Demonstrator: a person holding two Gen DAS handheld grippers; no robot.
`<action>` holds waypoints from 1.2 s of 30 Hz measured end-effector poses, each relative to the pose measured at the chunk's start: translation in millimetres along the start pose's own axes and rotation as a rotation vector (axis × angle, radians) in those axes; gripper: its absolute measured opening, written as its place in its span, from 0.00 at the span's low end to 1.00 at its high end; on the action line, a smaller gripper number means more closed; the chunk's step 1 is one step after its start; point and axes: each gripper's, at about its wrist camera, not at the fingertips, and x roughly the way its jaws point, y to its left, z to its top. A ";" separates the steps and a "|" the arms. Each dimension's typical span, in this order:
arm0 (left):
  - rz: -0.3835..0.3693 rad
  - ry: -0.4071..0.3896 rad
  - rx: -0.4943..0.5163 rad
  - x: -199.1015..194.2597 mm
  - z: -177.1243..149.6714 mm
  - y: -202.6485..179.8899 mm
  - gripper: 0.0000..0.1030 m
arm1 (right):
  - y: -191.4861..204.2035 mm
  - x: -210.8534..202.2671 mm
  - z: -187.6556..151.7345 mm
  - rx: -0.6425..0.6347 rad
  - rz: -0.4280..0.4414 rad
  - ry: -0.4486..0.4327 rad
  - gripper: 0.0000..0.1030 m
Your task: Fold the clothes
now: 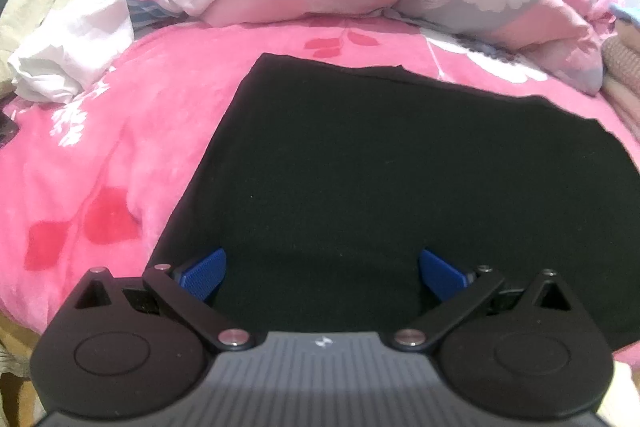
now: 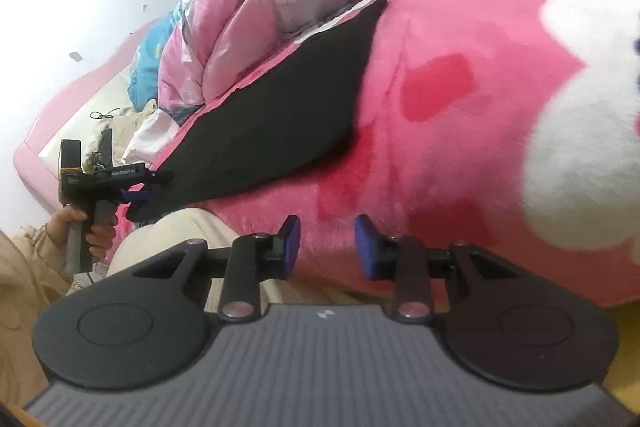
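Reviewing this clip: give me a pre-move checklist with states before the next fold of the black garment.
1. Black garment lies flat on the pink blanket: ok.
2. Left tongs open, nothing pinched: ok.
3. Left tongs over the garment's near edge: ok.
4. Right tongs open, empty: ok.
5. Right tongs at the garment: not ok, over bare blanket.
6. Garment clear of the white clothes: ok.
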 end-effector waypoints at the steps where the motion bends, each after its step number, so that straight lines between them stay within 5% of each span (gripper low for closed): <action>1: -0.006 -0.006 -0.022 -4.4 0.0 5.1 1.00 | 2.6 -2.9 2.2 -0.003 0.018 -0.011 0.29; 7: 0.001 -0.082 -0.195 -42.9 -8.0 54.2 1.00 | 69.1 49.1 46.0 -0.210 0.216 -0.003 0.30; 13: -0.009 -0.107 -0.211 -62.8 -24.9 89.6 1.00 | 132.9 160.1 66.7 -0.230 0.356 0.159 0.30; 17: -0.055 -0.153 -0.156 -71.6 -39.1 96.4 0.96 | 177.5 202.6 64.7 -0.282 0.337 0.268 0.30; 21: -0.133 -0.175 -0.160 -65.1 -53.5 95.7 0.82 | 210.7 230.7 70.4 -0.289 0.309 0.351 0.31; 24: -0.159 -0.166 -0.161 -52.8 -57.4 96.3 0.71 | 231.6 253.6 80.6 -0.282 0.265 0.393 0.43; 28: -0.203 -0.175 -0.197 -44.2 -61.3 105.0 0.68 | 250.5 287.3 92.8 -0.278 0.188 0.442 0.50; 31: -0.220 -0.198 -0.211 -41.6 -61.1 109.9 0.54 | 259.2 317.1 99.6 -0.262 0.109 0.477 0.53; 36: -0.231 -0.209 -0.193 -37.3 -59.6 110.1 0.13 | 273.5 361.8 106.7 -0.261 0.011 0.495 0.55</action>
